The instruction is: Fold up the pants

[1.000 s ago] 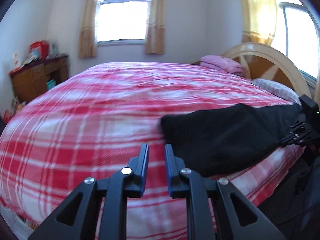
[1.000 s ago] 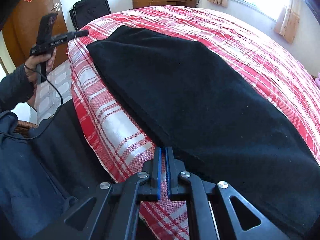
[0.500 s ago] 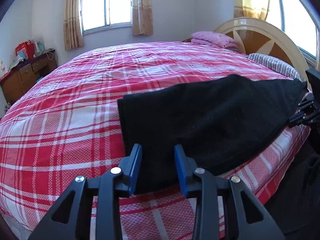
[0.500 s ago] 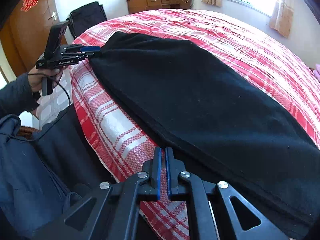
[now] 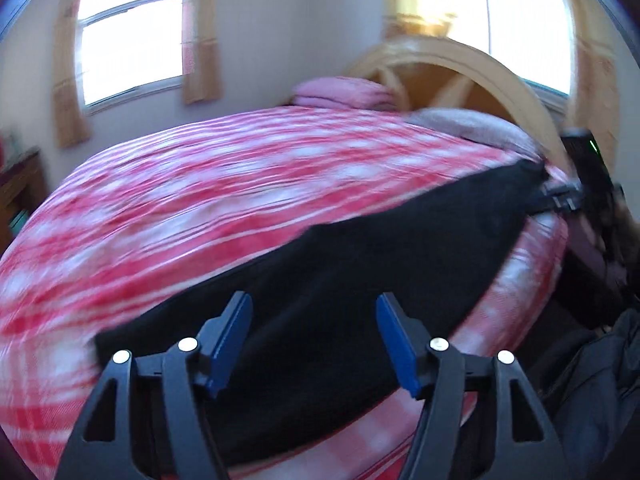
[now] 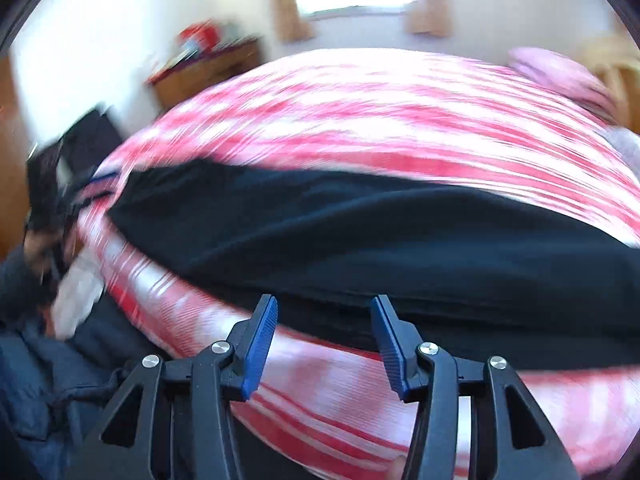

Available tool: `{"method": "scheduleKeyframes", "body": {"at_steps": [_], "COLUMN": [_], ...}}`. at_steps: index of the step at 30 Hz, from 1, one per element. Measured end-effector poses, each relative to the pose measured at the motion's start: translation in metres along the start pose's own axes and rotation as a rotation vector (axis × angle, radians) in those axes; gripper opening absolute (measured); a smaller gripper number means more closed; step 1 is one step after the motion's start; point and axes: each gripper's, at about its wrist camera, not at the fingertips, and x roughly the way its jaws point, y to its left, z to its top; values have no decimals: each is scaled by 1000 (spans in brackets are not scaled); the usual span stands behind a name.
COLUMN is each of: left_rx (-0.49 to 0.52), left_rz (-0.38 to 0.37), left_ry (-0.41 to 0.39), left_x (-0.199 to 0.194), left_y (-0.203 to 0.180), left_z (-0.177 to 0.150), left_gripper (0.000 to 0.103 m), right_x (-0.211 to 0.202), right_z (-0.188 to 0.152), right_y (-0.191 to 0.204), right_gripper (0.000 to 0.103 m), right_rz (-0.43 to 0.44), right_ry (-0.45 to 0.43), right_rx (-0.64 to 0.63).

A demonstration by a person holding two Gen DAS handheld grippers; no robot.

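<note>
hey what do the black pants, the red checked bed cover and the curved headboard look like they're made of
Black pants: soft matte knit, maybe fleece; no sheen, though the frames are blurred.
Red checked bed cover: woven fabric, likely cotton; flat, dull surface with a woven-in check.
Curved headboard: pale wood, apparently lacquered; a smooth, light, slightly glossy arch with spokes.

A bed (image 5: 240,184) is being covered by a red-and-white plaid blanket. An arched wooden headboard (image 5: 480,68) is being backlit by a curtained window (image 5: 524,20). A cluttered wooden dresser (image 6: 208,68) is being seen against the white wall (image 6: 120,40).
</note>
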Motion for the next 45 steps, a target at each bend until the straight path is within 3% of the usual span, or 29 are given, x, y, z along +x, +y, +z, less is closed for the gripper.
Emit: {"method": "scheduleKeyframes", "body": {"at_steps": [7, 10, 12, 18, 20, 22, 30, 32, 33, 34, 40, 45], "left_rx": [114, 198, 267, 328, 358, 383, 339, 346, 350, 343, 225, 135], "left_rz": [-238, -286, -314, -374, -367, -371, -378, -376, -367, -361, -410, -430], "left_ry": [69, 82, 87, 126, 141, 169, 201, 202, 198, 198, 196, 123], "left_x": [77, 97, 111, 139, 147, 154, 157, 158, 158, 158, 161, 147], "left_y": [-95, -134, -162, -192, -200, -205, -206, -206, -206, -204, -186, -170], "left_z": [53, 67, 74, 86, 86, 83, 78, 79, 79, 81, 91, 107], "left_gripper": [67, 67, 67, 67, 58, 41, 36, 29, 16, 11, 7, 7], "right_x": [-63, -79, -86, -103, -103, -105, -96, -93, -91, -88, -85, -108], "right_z": [-11, -17, -20, -25, -24, -26, -28, -25, -23, -19, 18, 58], "right_y": [-113, -145, -162, -208, -215, -221, -238, -240, -241, -241, -231, -224], "right_gripper": [51, 51, 51, 51, 51, 51, 48, 24, 17, 9, 4, 4], "right_rz": [-192, -259, -272, -246, -220, -204, -181, -194, -200, -205, -184, -88], "right_ry": [-137, -170, -198, -279, -299, -306, -311, -310, -307, -302, -315, -433], "right_rx": [370, 480, 550, 695, 721, 738, 774, 766, 759, 747, 638, 549]}}
